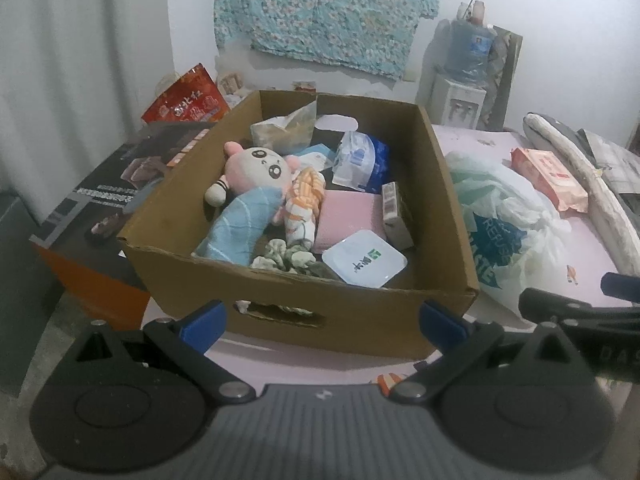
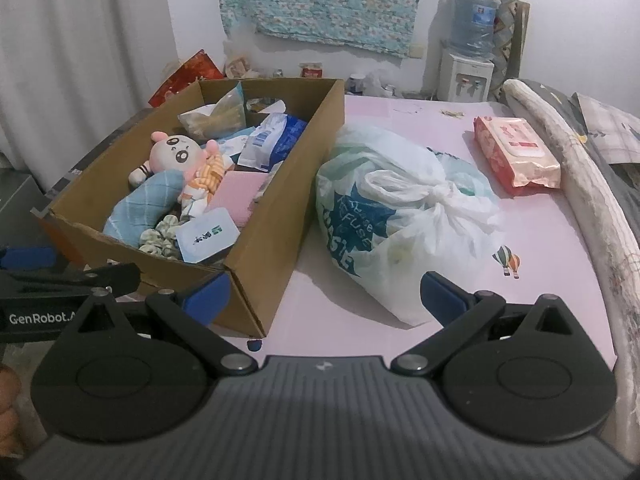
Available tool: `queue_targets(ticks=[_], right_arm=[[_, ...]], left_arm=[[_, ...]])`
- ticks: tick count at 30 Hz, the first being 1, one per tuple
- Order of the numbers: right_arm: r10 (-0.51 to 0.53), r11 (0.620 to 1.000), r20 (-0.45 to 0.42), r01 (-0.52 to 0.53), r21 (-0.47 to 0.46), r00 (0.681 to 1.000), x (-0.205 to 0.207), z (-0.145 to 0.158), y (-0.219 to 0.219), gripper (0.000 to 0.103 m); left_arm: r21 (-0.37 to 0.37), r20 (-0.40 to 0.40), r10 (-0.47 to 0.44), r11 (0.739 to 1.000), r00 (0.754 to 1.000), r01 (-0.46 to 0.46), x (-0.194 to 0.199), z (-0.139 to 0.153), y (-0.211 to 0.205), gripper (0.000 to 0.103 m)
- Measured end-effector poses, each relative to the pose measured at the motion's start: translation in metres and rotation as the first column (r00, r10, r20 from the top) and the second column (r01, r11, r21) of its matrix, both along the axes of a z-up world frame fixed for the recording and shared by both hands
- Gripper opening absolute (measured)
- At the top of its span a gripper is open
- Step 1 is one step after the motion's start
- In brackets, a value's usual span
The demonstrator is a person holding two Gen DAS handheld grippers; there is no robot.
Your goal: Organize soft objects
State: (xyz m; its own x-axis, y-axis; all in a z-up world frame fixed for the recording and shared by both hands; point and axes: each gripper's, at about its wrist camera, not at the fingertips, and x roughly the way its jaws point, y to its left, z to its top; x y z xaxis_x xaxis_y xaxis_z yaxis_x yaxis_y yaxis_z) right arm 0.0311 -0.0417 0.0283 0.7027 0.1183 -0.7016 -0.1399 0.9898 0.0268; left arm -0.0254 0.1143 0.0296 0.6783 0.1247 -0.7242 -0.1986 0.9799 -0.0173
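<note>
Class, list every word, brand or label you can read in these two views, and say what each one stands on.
"GenRobot.A", cut off: left gripper arm.
"REFUSE", and below it what looks like "WASTE": tied plastic bag.
"DAS", cut off: right gripper's arm.
Chinese characters on the white lidded pack and red snack bag: too blurred to read.
Pink wipes pack: unreadable.

cardboard box [image 1: 304, 320], plush doll [image 1: 256, 168], possibly scrunchies [image 1: 288, 258]
</note>
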Motion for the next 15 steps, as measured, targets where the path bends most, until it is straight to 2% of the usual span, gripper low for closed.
queue_targets(ticks=[15], right_arm=[[-0.006,1.000,-0.020,0.005,-0.003,1.000,0.0023,-0.0055,-0.0020,0.102]], left_arm=[[0.002,-0.020,0.002,1.000,1.000,-0.002,0.0036,-0.0058,-0.0021,0.103]])
